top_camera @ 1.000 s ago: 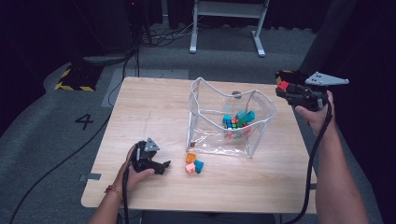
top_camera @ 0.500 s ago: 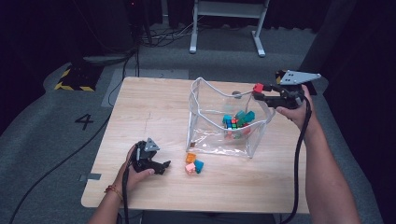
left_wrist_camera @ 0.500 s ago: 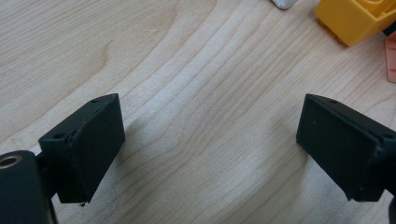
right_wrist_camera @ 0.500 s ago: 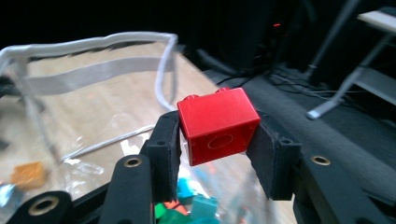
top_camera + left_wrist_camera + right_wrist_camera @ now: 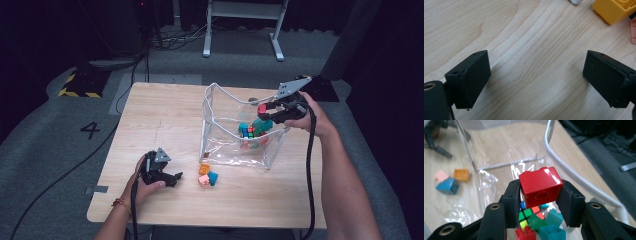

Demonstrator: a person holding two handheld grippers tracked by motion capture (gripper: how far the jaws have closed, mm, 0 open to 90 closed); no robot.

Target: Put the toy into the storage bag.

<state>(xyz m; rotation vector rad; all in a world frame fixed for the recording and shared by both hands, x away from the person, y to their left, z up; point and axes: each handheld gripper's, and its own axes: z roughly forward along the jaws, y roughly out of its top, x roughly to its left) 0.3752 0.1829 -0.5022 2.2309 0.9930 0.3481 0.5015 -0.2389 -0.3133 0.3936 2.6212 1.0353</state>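
My right gripper (image 5: 266,109) (image 5: 540,192) is shut on a red brick (image 5: 540,186) (image 5: 261,108) and holds it above the open top of a clear plastic bag (image 5: 220,150). Inside the bag lie several coloured bricks (image 5: 252,129) (image 5: 541,223), green, teal and red among them. My left gripper (image 5: 176,178) (image 5: 536,77) rests low on the table (image 5: 155,120) near the front left, jaws open over bare wood. Just right of it lie an orange brick (image 5: 204,168) (image 5: 614,10), a pink brick (image 5: 203,180) and a blue brick (image 5: 213,177).
The bag has a white wire rim (image 5: 235,97) (image 5: 564,162) standing up around its mouth. A cable (image 5: 310,165) trails from the right gripper along the forearm. Beyond the table are a grey floor with a "4" mark (image 5: 91,130) and a white frame (image 5: 240,25).
My right gripper has carried the red brick leftward and slightly down, from beside the bag's right rim to above its opening. The left gripper has stayed put.
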